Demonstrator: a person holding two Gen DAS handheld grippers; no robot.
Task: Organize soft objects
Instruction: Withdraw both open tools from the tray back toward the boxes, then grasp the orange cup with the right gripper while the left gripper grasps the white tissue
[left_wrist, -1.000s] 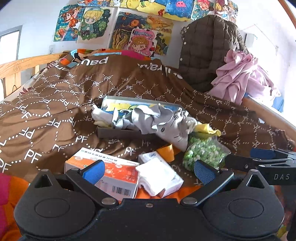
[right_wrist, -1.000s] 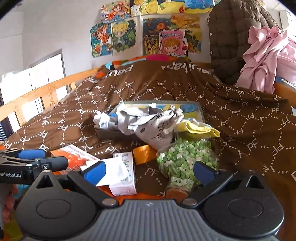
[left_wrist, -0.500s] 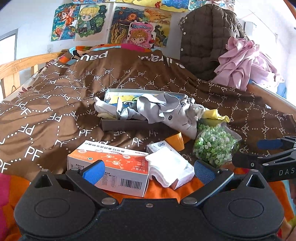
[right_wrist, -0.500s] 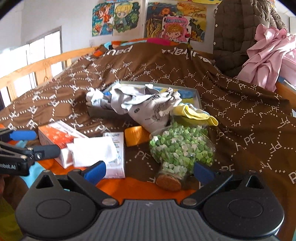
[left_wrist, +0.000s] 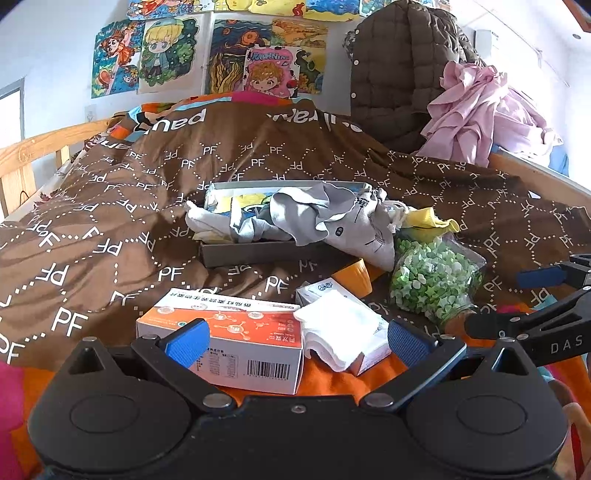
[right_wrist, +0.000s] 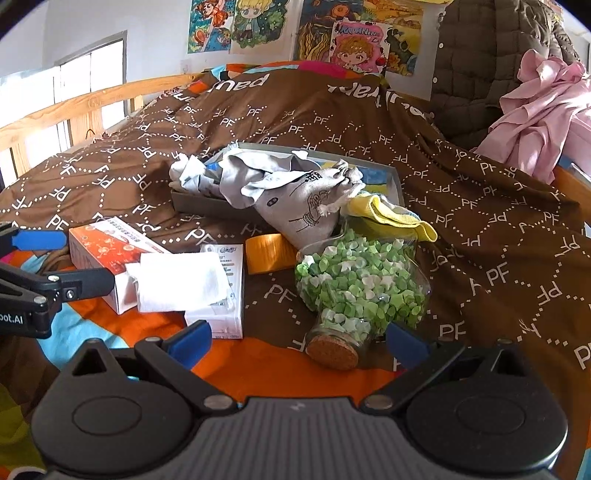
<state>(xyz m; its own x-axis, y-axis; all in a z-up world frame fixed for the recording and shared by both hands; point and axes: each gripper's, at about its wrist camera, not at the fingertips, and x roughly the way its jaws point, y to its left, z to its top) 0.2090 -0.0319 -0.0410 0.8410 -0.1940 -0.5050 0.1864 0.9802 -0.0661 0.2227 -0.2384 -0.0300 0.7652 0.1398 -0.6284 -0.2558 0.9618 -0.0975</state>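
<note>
Two grippers in play, both spread wide with nothing between the blue pads. Left wrist view: left gripper (left_wrist: 295, 341) hovers low over the near edge of the brown quilt (left_wrist: 110, 221), released. Landmark is the grey tray (left_wrist: 258, 254) mid-bed. Crumpled grey cloth (left_wrist: 295, 218) lies in the tray and spills over its right end; a grey drawstring pouch (left_wrist: 365, 236) hangs off that same end. Yellow cloth (left_wrist: 428, 221) sits just right of the tray, touching the pouch. Glass jar (left_wrist: 432, 284) of green paper stars lies on its side right of and nearer than the tray. Orange-white box (left_wrist: 236, 332) and tissue pack (left_wrist: 343, 328) lie nearer than the tray, just ahead of the fingers. Right gripper pokes in at the right edge. Right wrist view: right gripper (right_wrist: 297, 341) is unclenched too, its fingers flanking the jar's cork (right_wrist: 332, 352) without touching it. Jar (right_wrist: 362, 280) lies nearer than the tray (right_wrist: 199, 203), the yellow cloth (right_wrist: 391, 216) resting against it. Pouch (right_wrist: 306, 206) drapes over the tray's near edge; an orange tape roll (right_wrist: 267, 251) sits just below it. Left gripper (right_wrist: 55, 258) shows at the left edge.
</note>
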